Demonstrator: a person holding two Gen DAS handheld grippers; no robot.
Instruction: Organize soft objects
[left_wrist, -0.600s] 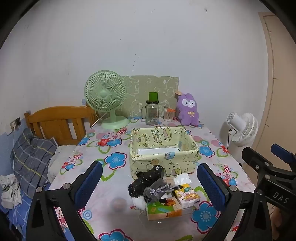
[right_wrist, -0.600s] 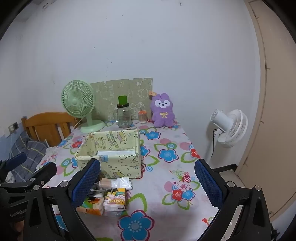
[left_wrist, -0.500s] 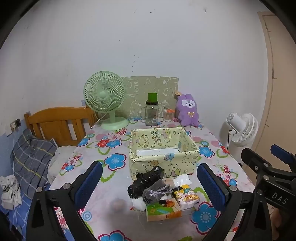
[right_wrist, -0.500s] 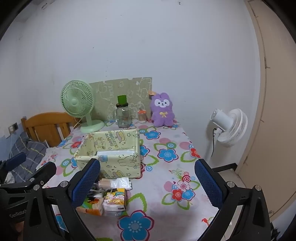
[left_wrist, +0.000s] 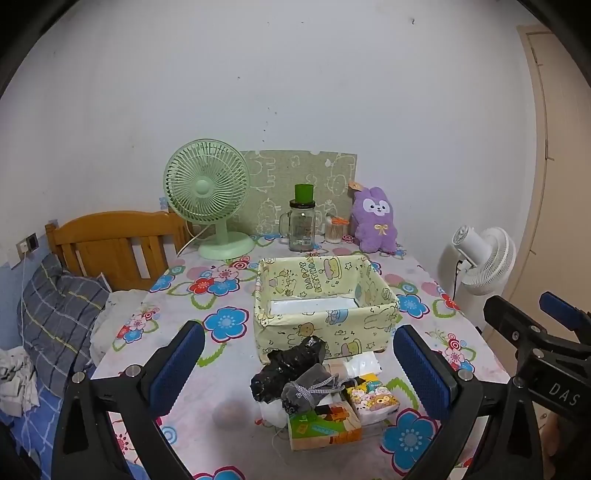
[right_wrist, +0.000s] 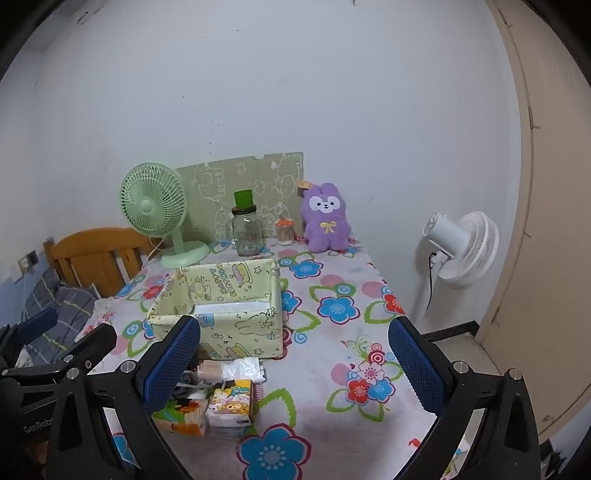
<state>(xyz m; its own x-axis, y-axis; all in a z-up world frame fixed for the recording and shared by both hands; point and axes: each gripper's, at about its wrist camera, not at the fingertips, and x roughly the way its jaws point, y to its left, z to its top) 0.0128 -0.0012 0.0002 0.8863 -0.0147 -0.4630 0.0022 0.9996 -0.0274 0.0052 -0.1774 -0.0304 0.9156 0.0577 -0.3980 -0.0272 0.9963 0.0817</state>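
Over the near edge of the floral table (left_wrist: 229, 317), both tongs hang empty. Left gripper (left_wrist: 295, 363): jaws spread wide, blue pads apart, nothing touching them; the soft-object pile (left_wrist: 317, 391) sits on the cloth between and beyond the tips. Right gripper (right_wrist: 293, 360): same, wide and holding nothing, its left pad overlapping the pile (right_wrist: 210, 395) in view, contact not evident. Pile = black plastic bag (left_wrist: 291, 363), grey drawstring pouch (left_wrist: 308, 384), cartoon tissue pack (left_wrist: 373, 400), green/orange pack (left_wrist: 323, 424), clear wrapper (right_wrist: 240, 367). It lies just in front of the yellow fabric box (left_wrist: 325, 302), touching or nearly touching its near wall; can't tell which. Box is open-topped with only a white liner showing inside. Bare cloth right of the pile out to the table's right edge (right_wrist: 391, 314). Back row well clear: green fan (left_wrist: 210, 195), glass jar (left_wrist: 303, 225), purple plush (left_wrist: 375, 221). White floor fan (right_wrist: 461, 247) stands off the right edge; wooden headboard (left_wrist: 110, 243) off the left.
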